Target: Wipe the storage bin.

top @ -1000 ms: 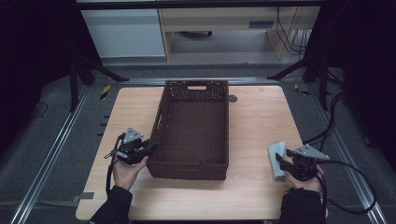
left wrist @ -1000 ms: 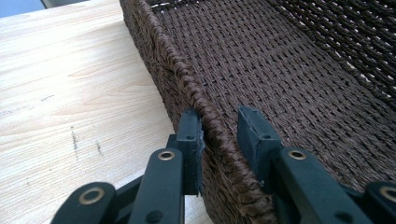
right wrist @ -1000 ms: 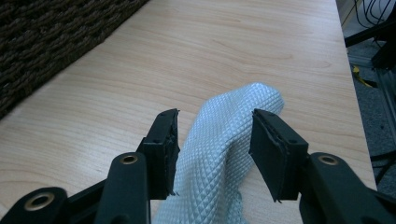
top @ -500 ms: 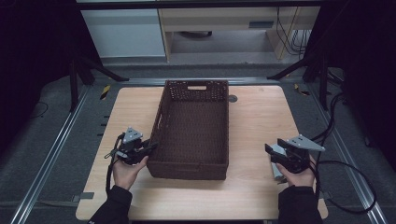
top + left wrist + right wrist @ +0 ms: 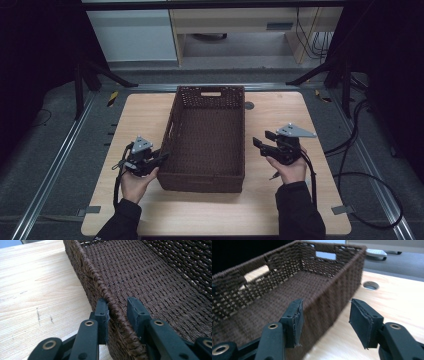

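Observation:
A dark brown woven basket (image 5: pixel 200 181) stands empty lengthwise in the middle of the table. My left gripper (image 5: pixel 162 156) is shut on the basket's left wall near the front corner. In the left gripper view the rim (image 5: pixel 100 282) runs between the jaws of that gripper (image 5: pixel 117 312), one pad outside and one inside. My right gripper (image 5: pixel 261 139) hovers just right of the basket's right wall, pointing at it. Its jaws have just been opening and then eased in a little. In its own view this gripper (image 5: pixel 325 315) is open and holds nothing, with the basket wall (image 5: pixel 342 290) beyond it.
The light wooden table (image 5: pixel 300 115) has a round cable hole (image 5: pixel 249 105) behind the basket's far right corner. Cables (image 5: pixel 360 175) trail over the floor to the right. Metal rails border the table, and pale cabinets stand behind it.
My right gripper has risen and moved left from the table's right front toward the basket, its jaws wider. A pale grey block that lay beside it is no longer seen. The left gripper kept still.

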A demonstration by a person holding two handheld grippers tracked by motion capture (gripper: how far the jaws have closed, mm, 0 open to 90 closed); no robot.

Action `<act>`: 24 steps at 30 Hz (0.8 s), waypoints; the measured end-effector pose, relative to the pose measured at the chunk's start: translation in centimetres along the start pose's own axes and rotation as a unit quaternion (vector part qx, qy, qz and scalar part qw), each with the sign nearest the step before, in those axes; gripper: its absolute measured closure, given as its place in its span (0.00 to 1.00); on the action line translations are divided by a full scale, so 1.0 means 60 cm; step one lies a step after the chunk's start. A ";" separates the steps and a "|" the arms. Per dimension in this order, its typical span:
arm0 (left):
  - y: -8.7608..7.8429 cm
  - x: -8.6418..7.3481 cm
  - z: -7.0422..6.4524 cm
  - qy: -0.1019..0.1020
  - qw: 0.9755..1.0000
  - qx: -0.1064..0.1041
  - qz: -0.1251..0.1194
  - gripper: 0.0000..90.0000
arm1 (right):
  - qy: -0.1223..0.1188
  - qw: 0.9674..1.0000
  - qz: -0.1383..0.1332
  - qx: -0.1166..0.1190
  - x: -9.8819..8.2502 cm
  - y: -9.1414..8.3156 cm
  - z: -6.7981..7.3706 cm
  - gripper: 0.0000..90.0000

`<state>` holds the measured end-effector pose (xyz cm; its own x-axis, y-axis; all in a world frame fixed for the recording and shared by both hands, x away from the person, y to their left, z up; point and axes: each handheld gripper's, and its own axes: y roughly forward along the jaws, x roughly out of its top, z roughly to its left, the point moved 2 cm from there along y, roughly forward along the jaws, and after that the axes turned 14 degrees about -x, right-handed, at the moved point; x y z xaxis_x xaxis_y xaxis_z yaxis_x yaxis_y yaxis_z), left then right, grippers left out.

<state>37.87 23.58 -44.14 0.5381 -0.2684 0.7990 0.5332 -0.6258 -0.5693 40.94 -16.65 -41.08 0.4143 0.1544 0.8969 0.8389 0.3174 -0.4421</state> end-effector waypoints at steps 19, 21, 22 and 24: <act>-0.008 0.002 0.001 -0.008 1.000 0.017 -0.009 0.58 | -0.020 0.999 0.046 0.017 -0.008 0.061 0.053 0.78; -0.015 0.002 -0.002 -0.004 1.000 0.016 -0.012 0.57 | -0.021 0.998 0.049 0.019 -0.008 0.059 0.053 0.78; -0.019 0.002 -0.005 -0.003 1.000 0.012 -0.013 0.57 | -0.020 0.998 0.051 0.020 -0.008 0.057 0.054 0.78; -0.028 -0.001 -0.009 -0.001 1.000 0.013 -0.014 0.59 | -0.021 0.998 0.054 0.021 -0.009 0.052 0.055 0.78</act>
<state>36.57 24.24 -43.09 0.5235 -0.2496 0.8146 0.5654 -0.6136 -0.5513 42.16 -12.64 -42.95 0.4848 0.2291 0.8440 0.7743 0.3362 -0.5361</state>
